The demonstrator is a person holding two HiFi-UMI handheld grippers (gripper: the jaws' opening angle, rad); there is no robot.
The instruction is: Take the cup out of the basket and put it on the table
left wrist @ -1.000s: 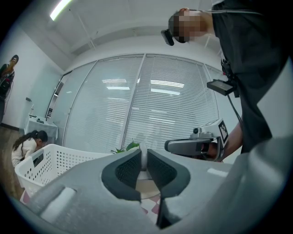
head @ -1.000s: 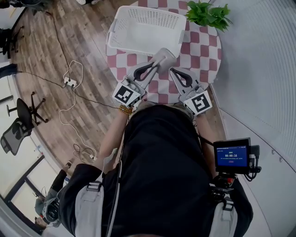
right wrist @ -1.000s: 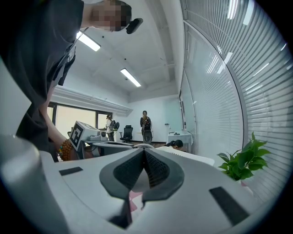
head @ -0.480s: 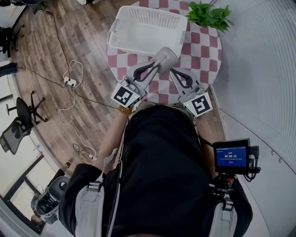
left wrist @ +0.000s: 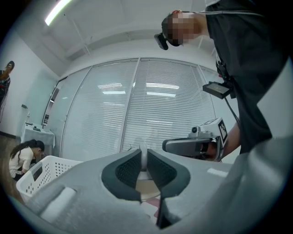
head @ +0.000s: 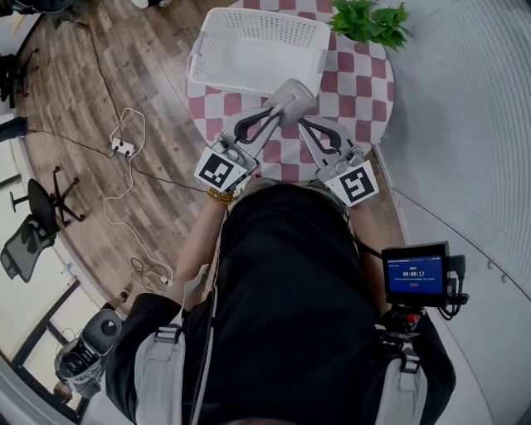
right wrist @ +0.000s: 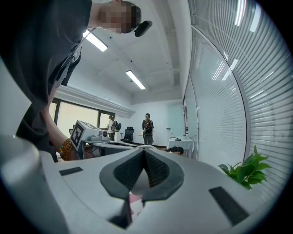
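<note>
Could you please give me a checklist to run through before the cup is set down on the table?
1. Left gripper grip on the cup: ok, the pads clamp its wall.
2. Cup clear of the basket: ok, the basket lies off to the side.
3. Bare table near the cup: ok, open checked cloth.
4. Right gripper clear of the cup: cannot tell, its shut tips sit close beside it.
5. Cup upright: cannot tell.
6. Plant out of the way: ok, at the far edge.
</note>
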